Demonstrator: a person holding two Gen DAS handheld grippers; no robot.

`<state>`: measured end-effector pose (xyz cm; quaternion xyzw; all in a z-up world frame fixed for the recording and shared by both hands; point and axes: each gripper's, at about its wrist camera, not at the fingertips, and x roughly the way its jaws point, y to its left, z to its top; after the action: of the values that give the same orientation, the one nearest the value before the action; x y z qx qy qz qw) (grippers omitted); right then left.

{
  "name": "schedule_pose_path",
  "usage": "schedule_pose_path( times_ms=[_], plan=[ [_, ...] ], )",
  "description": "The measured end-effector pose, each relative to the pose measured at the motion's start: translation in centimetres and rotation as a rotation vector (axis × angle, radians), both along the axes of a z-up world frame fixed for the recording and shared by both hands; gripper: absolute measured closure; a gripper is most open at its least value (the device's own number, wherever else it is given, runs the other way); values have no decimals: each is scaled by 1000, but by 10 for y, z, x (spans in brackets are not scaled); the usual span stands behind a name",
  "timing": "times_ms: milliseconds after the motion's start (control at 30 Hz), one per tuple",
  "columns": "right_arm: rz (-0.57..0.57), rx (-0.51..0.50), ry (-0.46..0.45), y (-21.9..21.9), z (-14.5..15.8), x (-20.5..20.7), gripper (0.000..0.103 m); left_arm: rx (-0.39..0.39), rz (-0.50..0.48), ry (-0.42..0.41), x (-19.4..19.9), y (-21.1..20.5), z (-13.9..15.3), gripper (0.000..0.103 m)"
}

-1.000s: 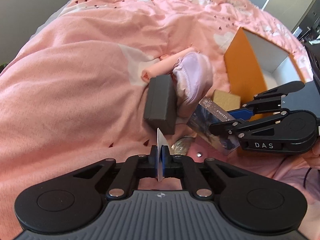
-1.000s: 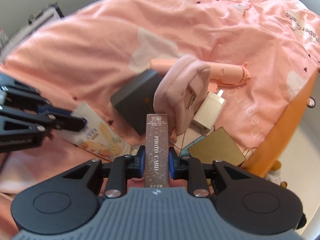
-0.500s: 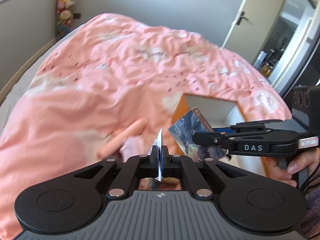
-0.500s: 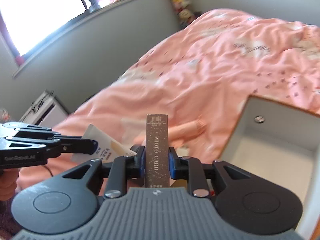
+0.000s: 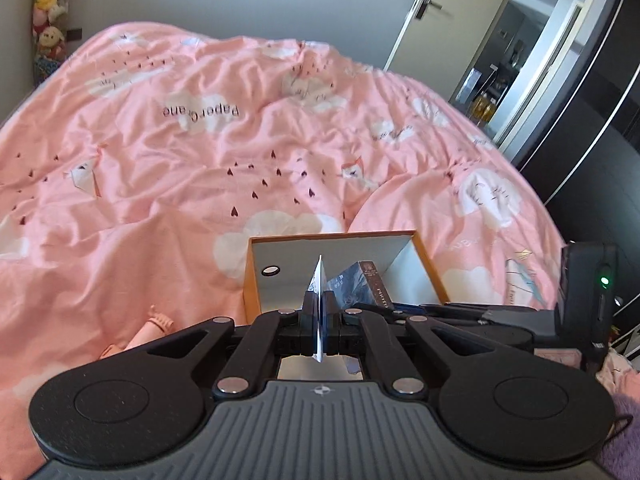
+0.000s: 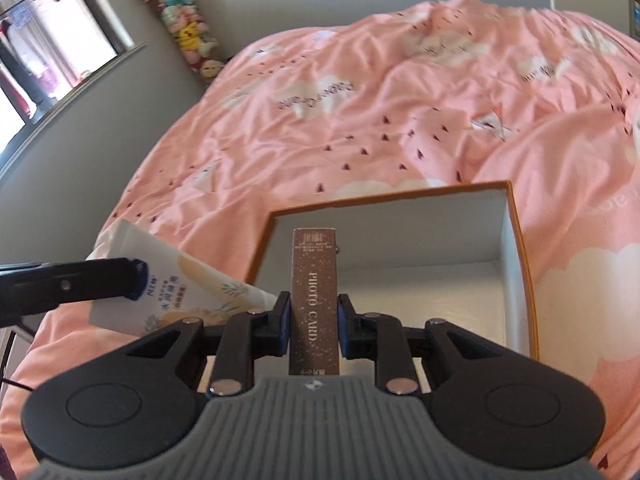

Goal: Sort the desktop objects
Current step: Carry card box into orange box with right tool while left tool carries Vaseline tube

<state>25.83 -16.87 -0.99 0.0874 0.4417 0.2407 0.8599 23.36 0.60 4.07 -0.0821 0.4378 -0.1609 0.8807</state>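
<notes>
So it's a bedroom, and the whole work surface is a bed (image 5: 208, 152) under a rumpled pink duvet with clouds and little hearts printed on it. There's a row of plush toys (image 6: 182, 20) stacked along the far-left wall and a door (image 5: 448, 12) at the far right.

An open orange box (image 6: 520, 240) with a white inside sits on the duvet right in front of both cameras.

The left gripper (image 5: 320, 312) is clamped on a flat white tube (image 6: 168, 284) of some cream. From its own camera you only see the tube edge-on, as a thin white sliver, out in front of the box. In the right wrist view the tube hangs just left of the box's near-left corner.

The right gripper (image 6: 314, 316) is squeezed shut on a slim brown box marked "PHOTO CARD" (image 6: 314, 280), held upright with its top over the box opening. From the left wrist view you can see its blue printed side (image 5: 356, 284) inside the box outline.

A pink handheld thing (image 5: 148, 328) lies on the duvet near the box's left side; can't tell what it is.
</notes>
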Motion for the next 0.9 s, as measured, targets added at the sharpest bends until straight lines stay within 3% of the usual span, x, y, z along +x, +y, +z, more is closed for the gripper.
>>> schedule_pose_path(
  times_ms=[267,367,633,900],
  plan=[
    [-37,11,84,11,-39,42,79,125,59,135,64,-17,-58,101],
    [-32,1,103,17,-52,52,79,188,74,138,75,-23,-70,101],
    [7,-24,115,34,-74,67,79,238,78,143,87,-32,-81,101],
    [30,-60,107,46,-83,68,79,201,79,135,88,-24,-79,100]
  ],
)
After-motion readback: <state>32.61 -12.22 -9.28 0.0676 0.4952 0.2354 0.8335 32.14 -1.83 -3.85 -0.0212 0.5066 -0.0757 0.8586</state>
